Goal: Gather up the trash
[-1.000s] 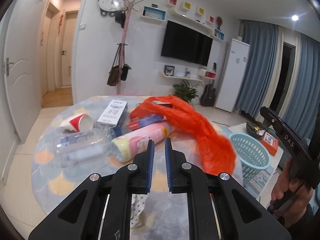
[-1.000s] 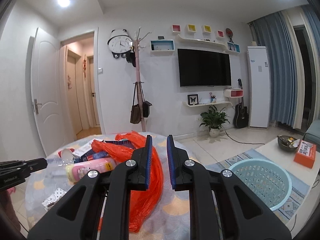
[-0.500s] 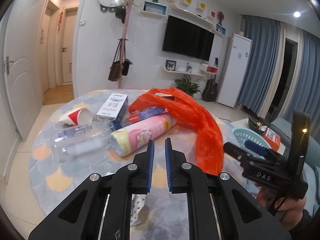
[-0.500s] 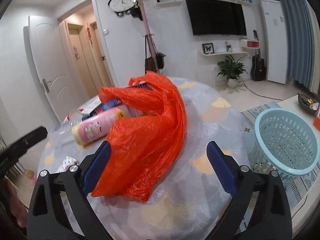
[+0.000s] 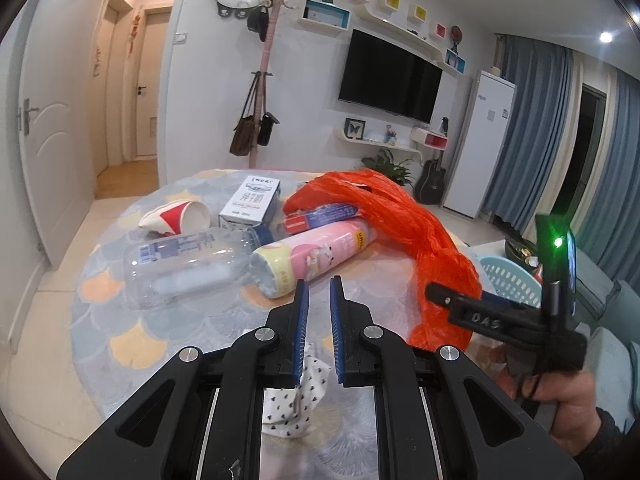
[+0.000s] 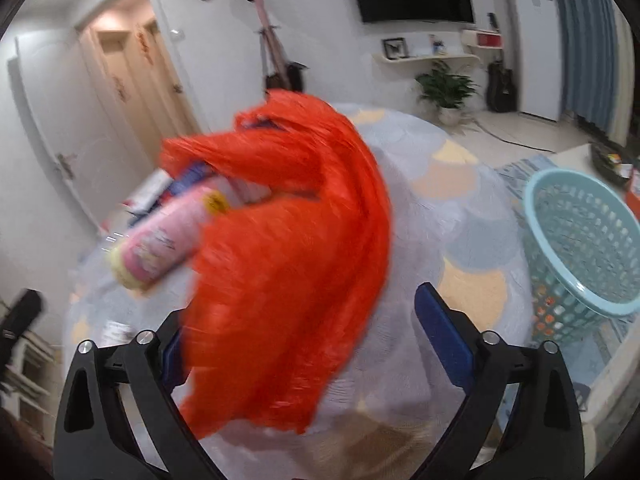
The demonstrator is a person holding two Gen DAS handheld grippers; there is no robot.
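In the space of a second the right gripper (image 6: 308, 344) has spread its fingers wide and dropped low, straddling the near end of the orange plastic bag (image 6: 296, 264) on the round table (image 6: 472, 248), likely the opening move in collecting the trash. The left gripper (image 5: 318, 332) stays at 6 o'clock, fingers nearly together on nothing, above a crumpled spotted paper (image 5: 296, 404). Farther off, at 11 o'clock, lie a pink bottle (image 5: 316, 256), clear bottle (image 5: 188, 268), carton (image 5: 250, 202) and paper cup (image 5: 176, 218); a teal basket (image 6: 580, 248) waits off the table at 3 o'clock.

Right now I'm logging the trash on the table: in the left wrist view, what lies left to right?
Red and white paper cup → clear plastic bottle → white carton → pink tube → orange plastic bag → blue basket, past the table edge.
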